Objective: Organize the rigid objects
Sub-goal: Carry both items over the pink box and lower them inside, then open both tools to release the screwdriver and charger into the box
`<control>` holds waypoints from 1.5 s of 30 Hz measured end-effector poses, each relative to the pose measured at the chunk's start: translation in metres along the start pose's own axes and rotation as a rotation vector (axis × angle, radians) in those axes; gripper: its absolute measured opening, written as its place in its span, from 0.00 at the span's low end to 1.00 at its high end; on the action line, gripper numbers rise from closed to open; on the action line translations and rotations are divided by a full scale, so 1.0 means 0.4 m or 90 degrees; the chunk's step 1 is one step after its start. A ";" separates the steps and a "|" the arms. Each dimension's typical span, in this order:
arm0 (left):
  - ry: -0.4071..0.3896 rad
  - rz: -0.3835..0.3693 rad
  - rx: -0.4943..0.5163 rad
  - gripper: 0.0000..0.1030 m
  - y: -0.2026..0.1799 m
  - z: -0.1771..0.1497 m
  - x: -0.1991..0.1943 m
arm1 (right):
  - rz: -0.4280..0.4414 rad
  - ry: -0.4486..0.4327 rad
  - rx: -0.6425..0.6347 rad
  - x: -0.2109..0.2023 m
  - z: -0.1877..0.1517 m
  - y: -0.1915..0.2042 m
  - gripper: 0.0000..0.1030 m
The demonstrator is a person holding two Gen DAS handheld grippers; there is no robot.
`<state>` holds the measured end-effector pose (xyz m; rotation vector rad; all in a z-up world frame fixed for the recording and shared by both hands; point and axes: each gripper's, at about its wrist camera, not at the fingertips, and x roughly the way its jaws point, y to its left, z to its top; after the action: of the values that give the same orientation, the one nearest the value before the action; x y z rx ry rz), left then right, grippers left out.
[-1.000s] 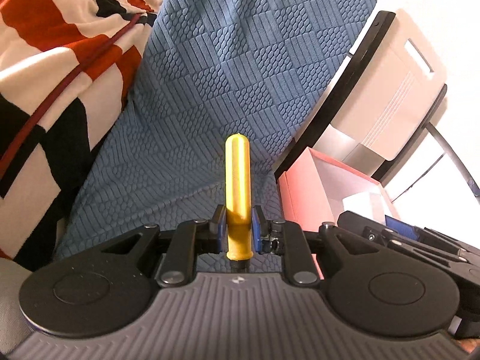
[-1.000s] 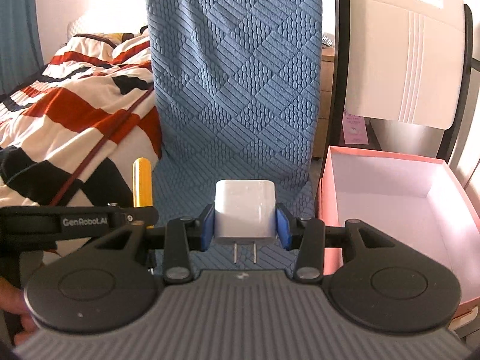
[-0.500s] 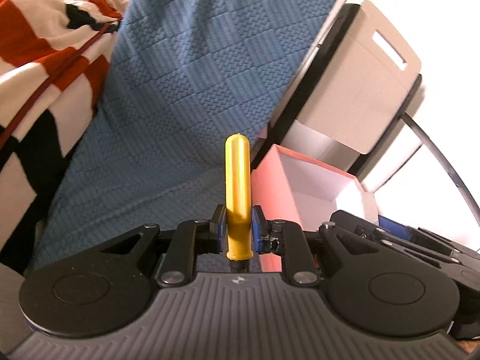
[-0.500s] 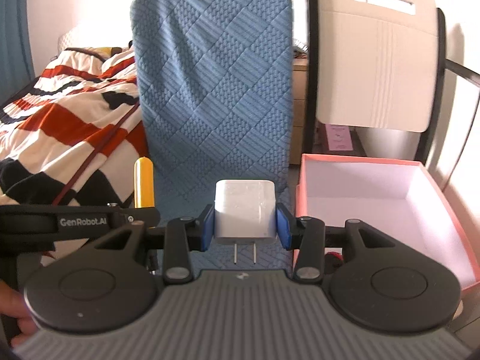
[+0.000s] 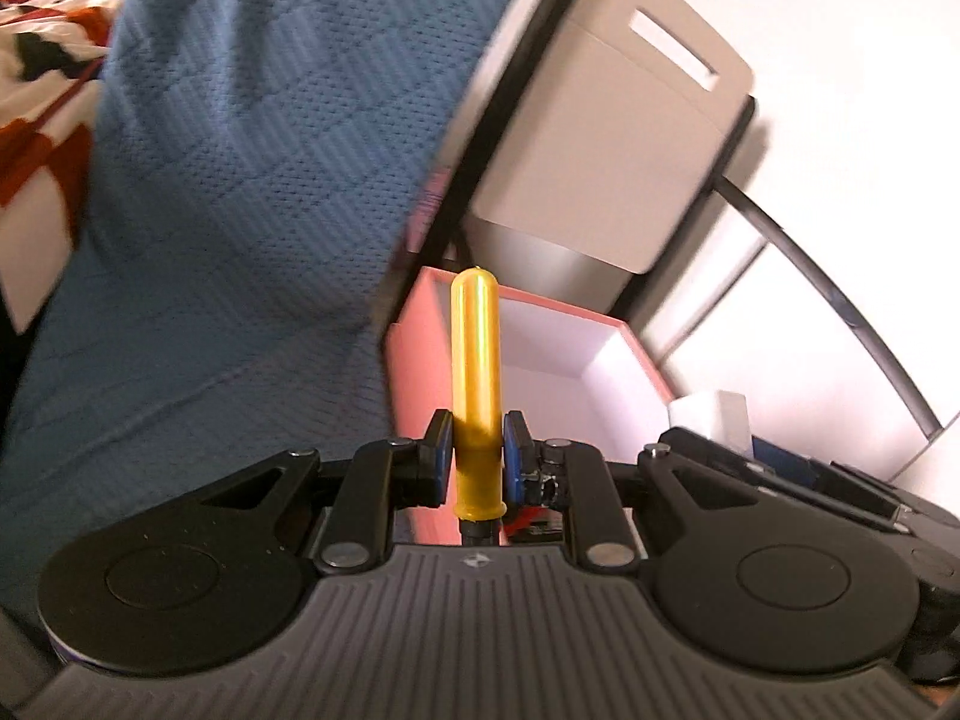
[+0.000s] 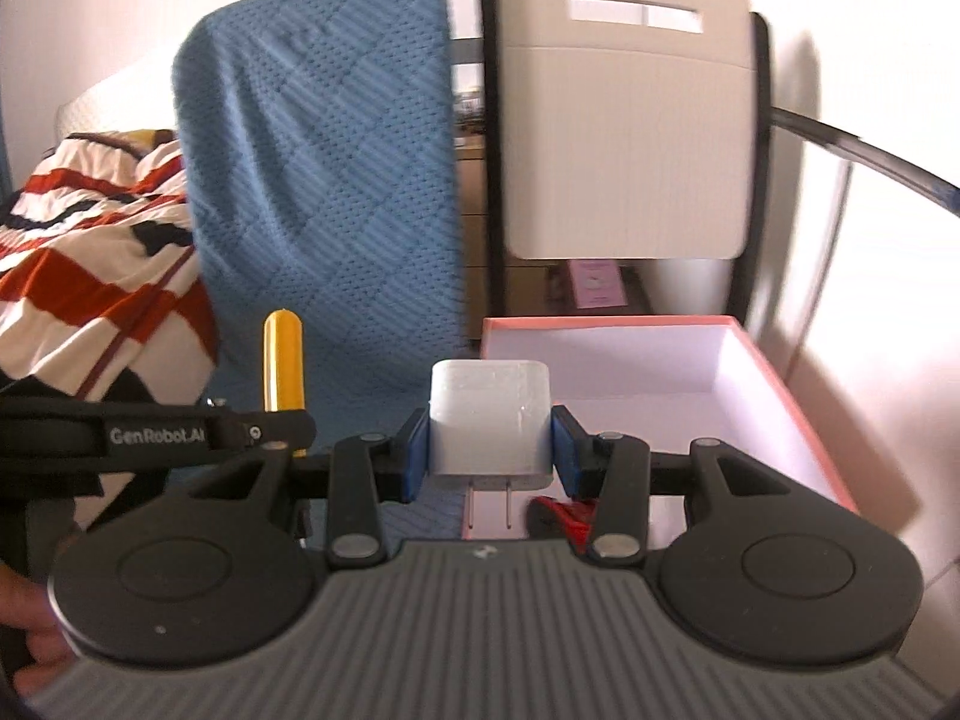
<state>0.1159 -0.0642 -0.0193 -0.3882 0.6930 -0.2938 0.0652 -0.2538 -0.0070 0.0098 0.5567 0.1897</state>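
Note:
My left gripper (image 5: 477,457) is shut on a yellow rounded tube (image 5: 475,372) that stands upright between the blue pads. The tube's tip lines up with the near left corner of a pink open box (image 5: 414,360) with a white inside. My right gripper (image 6: 491,450) is shut on a white plug adapter (image 6: 489,420), prongs pointing down, at the near left corner of the pink box (image 6: 804,420). In the right wrist view the yellow tube (image 6: 284,360) and the left gripper (image 6: 284,423) sit to the left. Something red (image 6: 561,516) lies low in the box, partly hidden.
A blue quilted cover (image 6: 324,180) drapes a chair beside the box. A beige chair back (image 6: 624,138) with a black frame stands behind the box. A striped red, white and black blanket (image 6: 90,252) lies at the left. A white wall runs along the right.
Both grippers have moved right and a little up with their loads. The pink box has come nearer the middle of both views, and the blue cover and blanket have slid left.

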 end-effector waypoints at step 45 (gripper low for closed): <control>0.214 -0.015 0.029 0.21 -0.101 0.001 0.574 | -0.070 0.192 0.161 0.359 -0.123 -0.328 0.44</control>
<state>0.2791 -0.1887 -0.1297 -0.3065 1.0102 -0.4019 0.1817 -0.3586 -0.1321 0.1981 0.8767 0.0119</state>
